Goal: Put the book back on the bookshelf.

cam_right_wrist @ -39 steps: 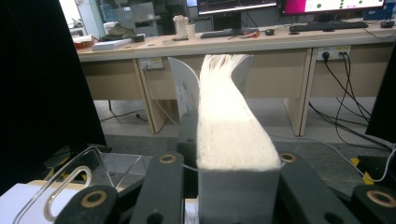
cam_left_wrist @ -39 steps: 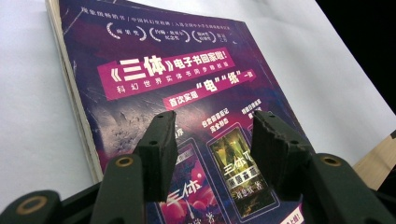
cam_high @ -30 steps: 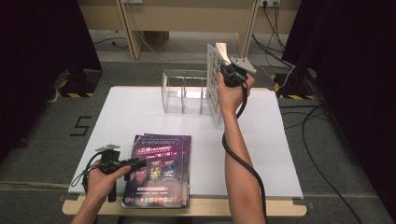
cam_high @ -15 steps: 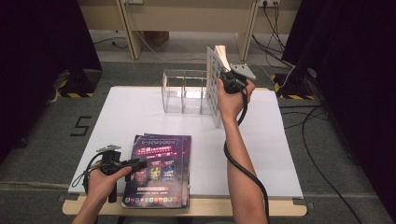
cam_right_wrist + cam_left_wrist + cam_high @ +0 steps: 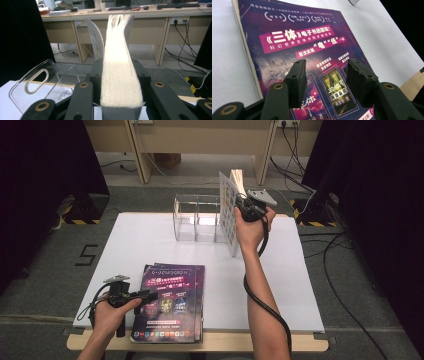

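1. Upright book [image 5: 231, 210], pale cover printed with a grid of small squares; stands on edge at upper centre of the high view, at the right end of the clear rack, leaning slightly. In the right gripper view its cream page block [image 5: 120, 75] rises up the middle of the frame, the pages fanning apart at the top.
2. Right gripper [image 5: 246, 209], held in the right hand [image 5: 252, 227] at the book's upper right edge. Jaws stand on either side of the page block with the book between them; they have just been opening, and whether the pads press the pages cannot be told.
3. Clear rack [image 5: 196, 217], transparent plastic with dividers, upper centre of the high view on the table's far side; one rounded panel with a slot handle [image 5: 35, 81] shows at lower left of the right gripper view.
4. Purple magazine [image 5: 170, 302], top of a small flat stack at lower centre-left of the high view, near the table's front edge.
5. Left gripper [image 5: 325, 78], in the left hand [image 5: 112, 312] at lower left of the high view; jaws spread apart, nothing between them, over the magazine cover [image 5: 307, 50].
6. White table [image 5: 290, 285], carrying all the above.
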`<act>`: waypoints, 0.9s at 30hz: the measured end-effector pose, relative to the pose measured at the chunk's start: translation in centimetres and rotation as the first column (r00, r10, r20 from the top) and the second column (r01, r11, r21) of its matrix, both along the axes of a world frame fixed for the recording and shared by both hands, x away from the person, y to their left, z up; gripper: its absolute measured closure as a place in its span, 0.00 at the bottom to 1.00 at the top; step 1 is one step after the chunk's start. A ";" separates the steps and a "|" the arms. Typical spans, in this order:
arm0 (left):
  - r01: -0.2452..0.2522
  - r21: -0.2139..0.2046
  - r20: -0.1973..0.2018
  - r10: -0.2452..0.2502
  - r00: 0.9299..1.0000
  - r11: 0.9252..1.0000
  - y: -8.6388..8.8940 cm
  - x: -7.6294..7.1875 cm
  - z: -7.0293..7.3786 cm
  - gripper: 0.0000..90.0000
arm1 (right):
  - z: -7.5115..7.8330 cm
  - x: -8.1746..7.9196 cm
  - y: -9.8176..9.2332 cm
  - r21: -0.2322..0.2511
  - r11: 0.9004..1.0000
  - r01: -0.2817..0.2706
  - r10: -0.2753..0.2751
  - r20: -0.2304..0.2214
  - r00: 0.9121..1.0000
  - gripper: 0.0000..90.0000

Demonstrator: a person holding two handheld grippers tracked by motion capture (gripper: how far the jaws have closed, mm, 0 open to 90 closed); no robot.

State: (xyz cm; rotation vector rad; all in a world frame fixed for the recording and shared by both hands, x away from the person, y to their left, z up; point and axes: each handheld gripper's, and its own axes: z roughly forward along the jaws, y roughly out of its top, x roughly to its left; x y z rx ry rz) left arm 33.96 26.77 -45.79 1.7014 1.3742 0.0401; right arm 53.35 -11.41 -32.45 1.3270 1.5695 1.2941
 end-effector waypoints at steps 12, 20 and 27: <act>0.003 -0.002 -0.003 -0.003 1.000 1.000 0.0 0.0 0.0 0.55 | 0.6 0.8 0.3 -0.024 0.999 -0.033 0.033 -0.040 0.999 0.72; 0.004 -0.001 -0.007 -0.004 1.000 1.000 0.0 0.0 -0.1 0.55 | 0.7 1.5 0.4 -0.034 0.999 -0.010 0.006 -0.108 0.994 0.81; 0.004 0.000 -0.007 -0.004 1.000 1.000 -0.1 0.0 -0.2 0.55 | 0.7 1.6 0.7 -0.034 0.999 0.013 -0.017 -0.112 0.994 0.82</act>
